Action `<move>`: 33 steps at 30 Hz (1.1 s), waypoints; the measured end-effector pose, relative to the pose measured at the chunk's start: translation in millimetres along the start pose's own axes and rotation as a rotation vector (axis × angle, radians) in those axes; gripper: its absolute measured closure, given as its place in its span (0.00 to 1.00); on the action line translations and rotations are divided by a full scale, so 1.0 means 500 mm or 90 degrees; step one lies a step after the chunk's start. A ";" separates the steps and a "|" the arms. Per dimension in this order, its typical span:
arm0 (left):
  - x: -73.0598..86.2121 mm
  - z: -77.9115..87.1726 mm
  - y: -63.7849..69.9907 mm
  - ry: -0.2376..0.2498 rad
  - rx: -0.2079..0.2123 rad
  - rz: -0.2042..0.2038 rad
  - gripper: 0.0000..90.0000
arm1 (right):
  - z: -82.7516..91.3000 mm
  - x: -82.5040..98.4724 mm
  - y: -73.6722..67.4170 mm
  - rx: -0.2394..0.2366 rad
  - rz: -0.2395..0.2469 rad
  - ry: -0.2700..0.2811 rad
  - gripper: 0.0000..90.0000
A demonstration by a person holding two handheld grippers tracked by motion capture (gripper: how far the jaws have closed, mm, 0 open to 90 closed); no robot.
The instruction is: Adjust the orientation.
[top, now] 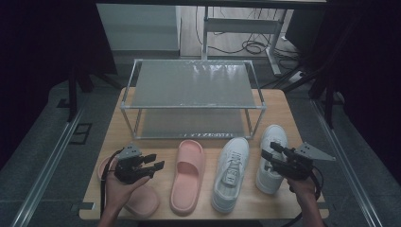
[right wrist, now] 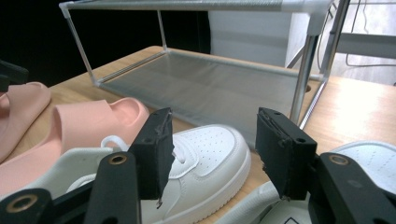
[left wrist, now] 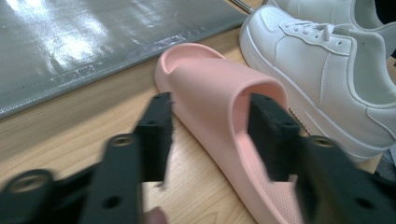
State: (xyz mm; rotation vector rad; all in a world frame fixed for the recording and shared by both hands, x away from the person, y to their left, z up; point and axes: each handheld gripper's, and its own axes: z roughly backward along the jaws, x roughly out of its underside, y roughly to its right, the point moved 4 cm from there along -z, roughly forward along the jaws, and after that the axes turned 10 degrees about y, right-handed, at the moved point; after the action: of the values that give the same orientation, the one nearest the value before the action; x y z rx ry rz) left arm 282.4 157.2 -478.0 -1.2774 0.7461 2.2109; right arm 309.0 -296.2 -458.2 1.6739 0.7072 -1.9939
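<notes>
While both hover, left gripper (left wrist: 210, 135) gaping toward pink slipper (left wrist: 219, 98), right gripper (right wrist: 212, 149) seemingly empty, wide

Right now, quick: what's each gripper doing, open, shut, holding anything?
Left gripper: open, empty, jaws astride the strap of the pink rubber slide sandal without pressing.
Right gripper: open, empty, above the white lace-up sneakers.

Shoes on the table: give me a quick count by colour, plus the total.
Pink slides: 2, one in the middle of the row and one partly under the left hand
White sneakers: 2, one right of the middle slide and one by the right gripper
Total: 4 shoes, all on the table, none on the rack
</notes>
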 end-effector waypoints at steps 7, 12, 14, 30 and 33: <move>-0.003 0.002 -0.009 -0.008 -0.017 -0.004 0.93 | 0.004 0.000 0.003 0.011 0.004 0.000 0.52; 0.004 0.037 -0.024 -0.015 -0.050 -0.008 1.00 | 0.008 -0.003 0.005 0.021 0.006 0.003 0.51; 0.012 0.053 -0.035 -0.015 -0.062 -0.003 1.00 | 0.009 -0.001 0.006 0.030 0.003 0.001 0.51; 0.064 0.185 -0.119 0.010 -0.154 0.057 1.00 | 0.025 -0.007 0.017 0.065 -0.014 0.007 0.51; 0.073 0.195 -0.131 0.009 -0.164 0.065 1.00 | 0.022 -0.005 0.017 0.064 -0.010 0.002 0.51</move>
State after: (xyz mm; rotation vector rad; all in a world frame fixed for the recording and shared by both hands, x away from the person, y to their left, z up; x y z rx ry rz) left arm 247.1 274.8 -483.8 -1.4042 0.5564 2.4451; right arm 306.4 -309.4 -455.0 1.7342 0.6333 -2.0689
